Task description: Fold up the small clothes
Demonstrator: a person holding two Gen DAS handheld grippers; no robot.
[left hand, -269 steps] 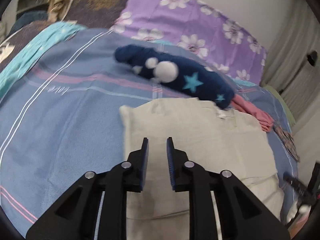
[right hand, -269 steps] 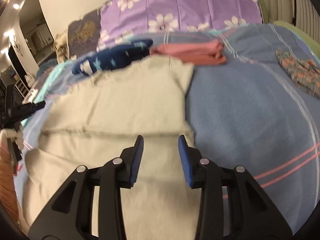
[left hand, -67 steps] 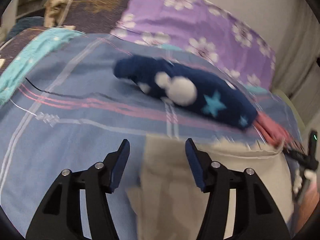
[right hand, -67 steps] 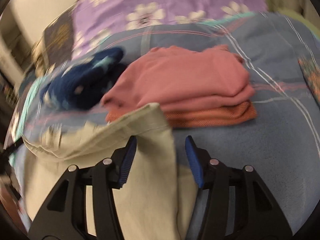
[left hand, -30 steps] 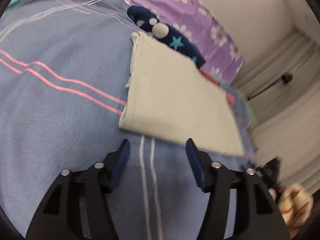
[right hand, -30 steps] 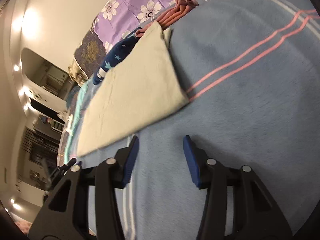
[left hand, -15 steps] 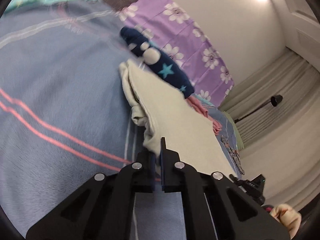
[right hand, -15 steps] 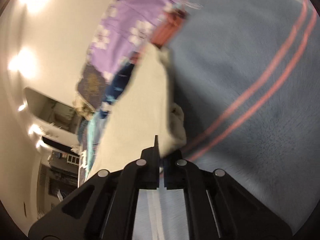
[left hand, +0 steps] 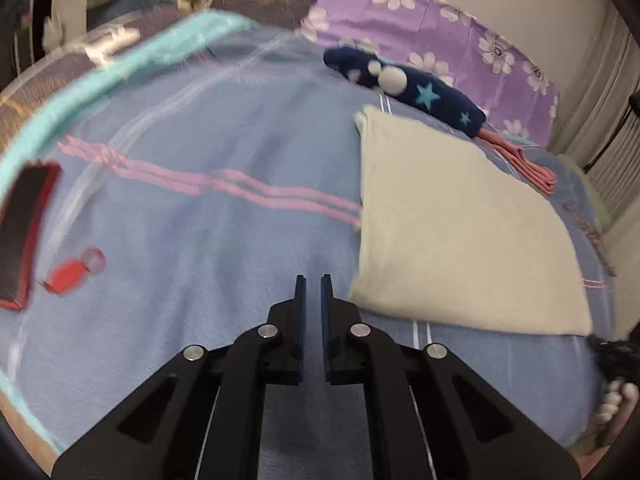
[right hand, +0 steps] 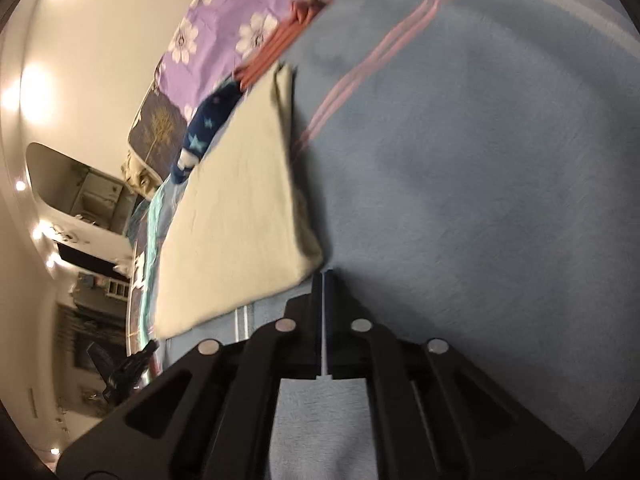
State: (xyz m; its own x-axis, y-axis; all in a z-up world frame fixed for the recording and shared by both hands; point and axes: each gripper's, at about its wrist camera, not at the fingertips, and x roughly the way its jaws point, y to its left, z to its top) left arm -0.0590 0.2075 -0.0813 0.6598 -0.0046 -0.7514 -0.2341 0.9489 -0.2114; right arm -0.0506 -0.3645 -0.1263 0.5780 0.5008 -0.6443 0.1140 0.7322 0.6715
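We are looking at a folded beige garment (left hand: pixel 460 220) that is lying flat on the blue striped blanket (left hand: pixel 200 240) as a neat four-sided packet, with straight edges and a thicker folded side toward the pillows. Behind it a navy star-patterned piece (left hand: pixel 404 84) and a stack of pink folded clothes (left hand: pixel 528 160) are lying in front of the purple flowered pillow (left hand: pixel 420 24). At the far left of the blanket we are seeing a dark phone with a red edge (left hand: pixel 24 232) and a small red keyring-like thing (left hand: pixel 72 270), both blurred.

The left gripper (left hand: pixel 313 280) is hovering over the bare blanket just beside the near left corner of the garment; its jaws are nearly pressed together, only a thin gap is showing, and nothing is between them. The right gripper (right hand: pixel 323 276) is pointing at the near right corner of the same garment (right hand: pixel 240 208); its jaws are opening very slightly from pressed together, and they are holding nothing.

Compared with half a second ago, both grippers are no longer pinching the corners of the cloth: they were lifting it then, and now the garment is lying released and flat. A second ago both pairs of jaws were standing wide.
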